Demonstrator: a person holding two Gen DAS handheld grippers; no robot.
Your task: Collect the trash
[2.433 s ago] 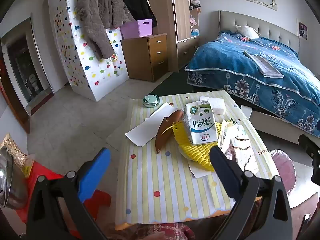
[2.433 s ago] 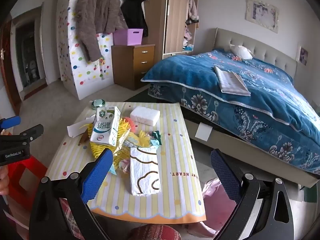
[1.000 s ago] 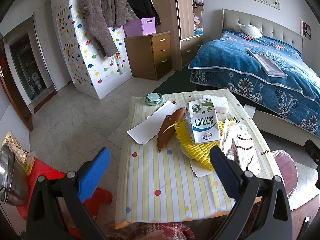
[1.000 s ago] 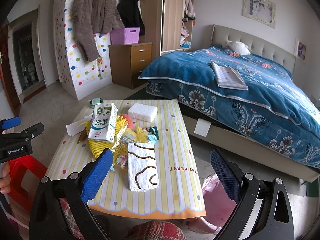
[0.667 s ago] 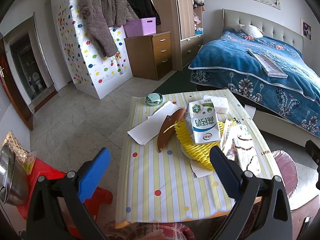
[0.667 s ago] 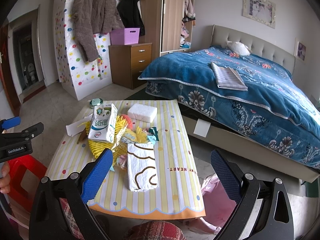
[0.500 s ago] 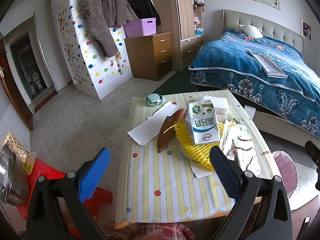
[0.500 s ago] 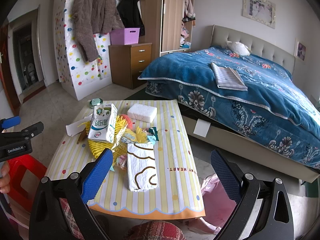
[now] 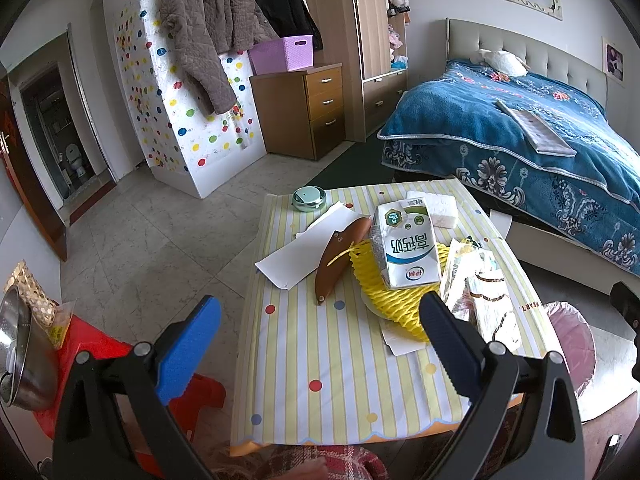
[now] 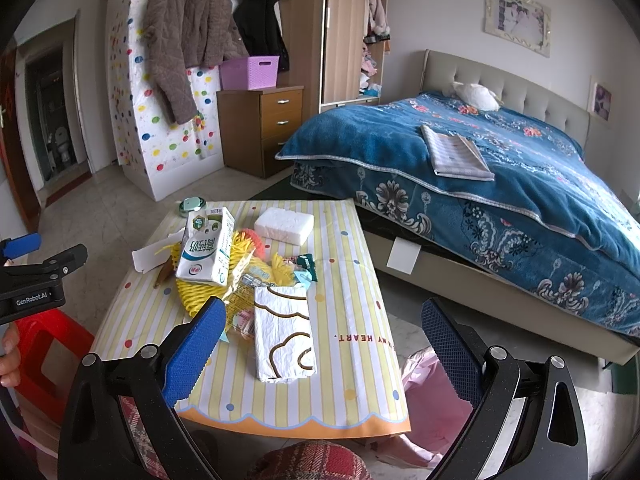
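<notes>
Table [image 10: 352,280]: trash [image 10: 285,332] beyond open jaws.

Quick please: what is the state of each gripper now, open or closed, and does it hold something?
Left gripper: open, holds nothing.
Right gripper: open, holds nothing.

A heap of trash is spread over the striped table [image 9: 304,360]. A white-and-green milk carton [image 9: 404,246] is laid flat on a yellow foam net [image 9: 394,300]. Just beside them a brown peel [image 9: 340,258] is rested on a white paper sheet [image 9: 296,252]. A white wrapper with gold loops [image 10: 285,334] is laid flat near the front edge, and a white foam block [image 10: 284,225] is set at the far side.
</notes>
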